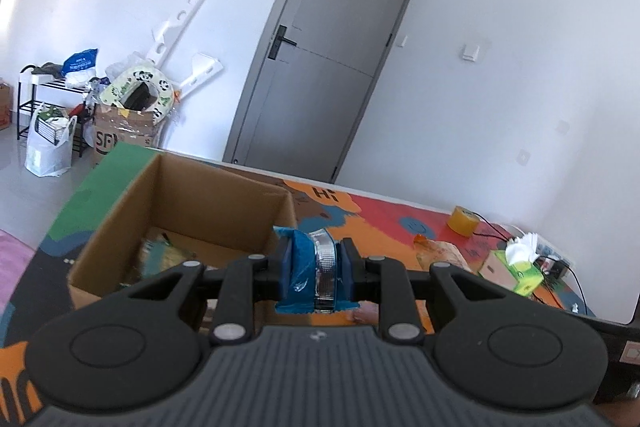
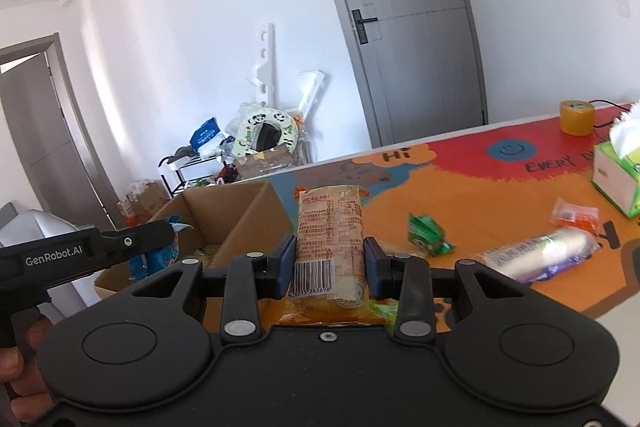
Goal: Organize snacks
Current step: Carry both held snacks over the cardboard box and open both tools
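Left hand-held gripper clamps blue snack packet beside cardboard box.

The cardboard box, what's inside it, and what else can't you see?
- Cardboard box contents: left wrist view, blurred and partly behind the left claw.
- Blue snack packet: its pads cover the label.
- Orange snack packet in the right claw: print too small.
- Tissue box: cut off by the right wrist view's edge.

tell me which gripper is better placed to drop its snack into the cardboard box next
Left. The left gripper holds its blue snack packet right at the cardboard box opening; the right gripper, holding the orange snack pack, sits farther off.
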The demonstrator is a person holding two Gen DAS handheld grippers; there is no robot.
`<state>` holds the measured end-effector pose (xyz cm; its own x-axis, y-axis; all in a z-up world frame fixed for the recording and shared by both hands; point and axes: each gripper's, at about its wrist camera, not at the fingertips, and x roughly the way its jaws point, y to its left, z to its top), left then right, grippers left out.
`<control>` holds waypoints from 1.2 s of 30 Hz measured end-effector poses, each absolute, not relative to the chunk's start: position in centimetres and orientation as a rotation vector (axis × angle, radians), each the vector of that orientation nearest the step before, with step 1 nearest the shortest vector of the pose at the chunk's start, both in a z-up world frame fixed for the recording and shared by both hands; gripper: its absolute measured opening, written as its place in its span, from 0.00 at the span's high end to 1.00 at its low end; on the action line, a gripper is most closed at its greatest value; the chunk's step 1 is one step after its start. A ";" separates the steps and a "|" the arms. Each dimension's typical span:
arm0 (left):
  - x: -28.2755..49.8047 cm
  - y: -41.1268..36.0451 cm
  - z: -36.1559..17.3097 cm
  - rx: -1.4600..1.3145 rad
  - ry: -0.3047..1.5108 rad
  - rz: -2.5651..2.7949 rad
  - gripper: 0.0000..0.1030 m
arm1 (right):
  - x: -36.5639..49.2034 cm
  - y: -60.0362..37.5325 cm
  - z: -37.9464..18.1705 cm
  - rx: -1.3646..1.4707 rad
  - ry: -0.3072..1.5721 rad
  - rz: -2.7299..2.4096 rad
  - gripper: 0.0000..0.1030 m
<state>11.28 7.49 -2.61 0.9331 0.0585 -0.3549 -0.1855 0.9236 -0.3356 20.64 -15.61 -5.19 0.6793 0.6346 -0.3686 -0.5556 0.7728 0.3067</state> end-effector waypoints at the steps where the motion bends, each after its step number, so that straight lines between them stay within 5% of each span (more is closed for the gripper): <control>1: 11.2 7.8 -2.6 -0.375 0.343 0.133 0.77 | 20.6 -15.3 -5.1 0.173 0.477 0.677 0.65; 36: 13.9 16.4 -3.1 -0.427 0.339 0.242 0.77 | 22.3 -4.8 -3.8 0.122 0.490 0.798 0.65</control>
